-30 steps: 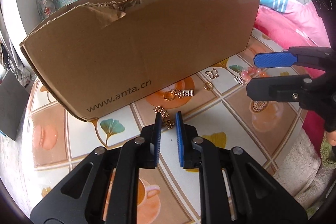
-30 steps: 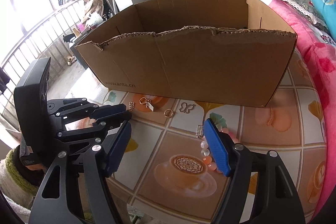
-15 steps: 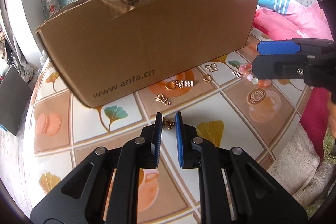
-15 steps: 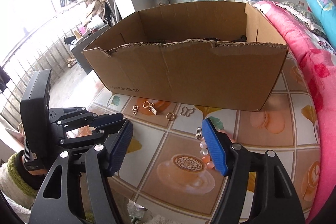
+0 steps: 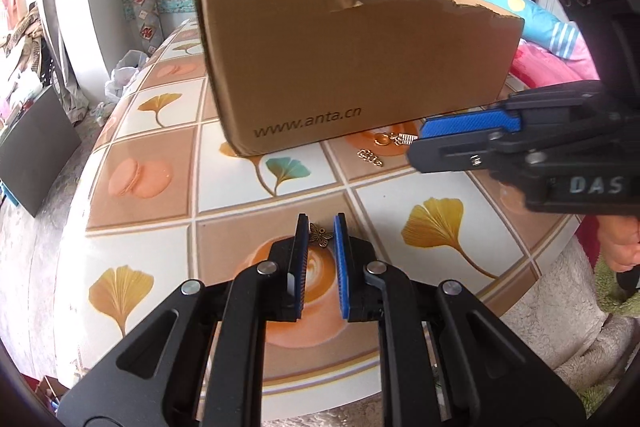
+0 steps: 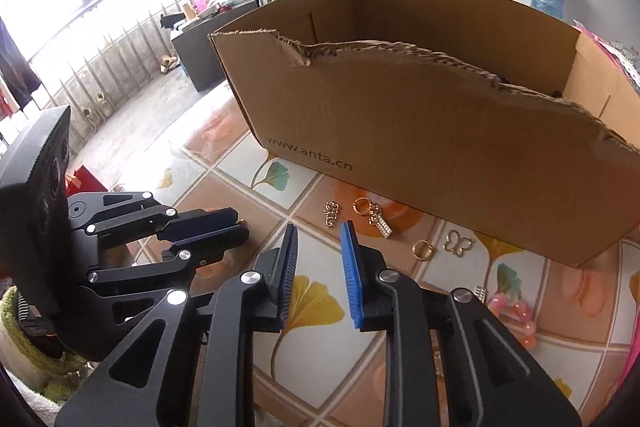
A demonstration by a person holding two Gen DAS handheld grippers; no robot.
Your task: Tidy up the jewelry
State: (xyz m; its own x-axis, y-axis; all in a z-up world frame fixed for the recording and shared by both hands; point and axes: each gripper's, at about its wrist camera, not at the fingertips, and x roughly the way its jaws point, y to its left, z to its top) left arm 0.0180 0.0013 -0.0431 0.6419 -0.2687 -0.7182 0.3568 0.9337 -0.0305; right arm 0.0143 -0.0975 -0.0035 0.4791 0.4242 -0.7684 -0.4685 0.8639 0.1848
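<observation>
Leaf and cake pictures cover the table (image 5: 168,131), and a big brown box (image 5: 360,67) stands on it. Its long side runs across the table, and the open top faces up. The left tool (image 5: 320,235) is nearly closed and pinches a small bronze butterfly charm (image 5: 321,235), whose wings spread sideways between the blue pads. The right tool (image 6: 318,239) is closing with nothing inside it. Just past it, near the box wall, lie a short gold chain (image 6: 331,213), a key ring charm (image 6: 374,213), a gold ring (image 6: 422,250), a butterfly outline (image 6: 458,243) and pink beads (image 6: 516,313).
</observation>
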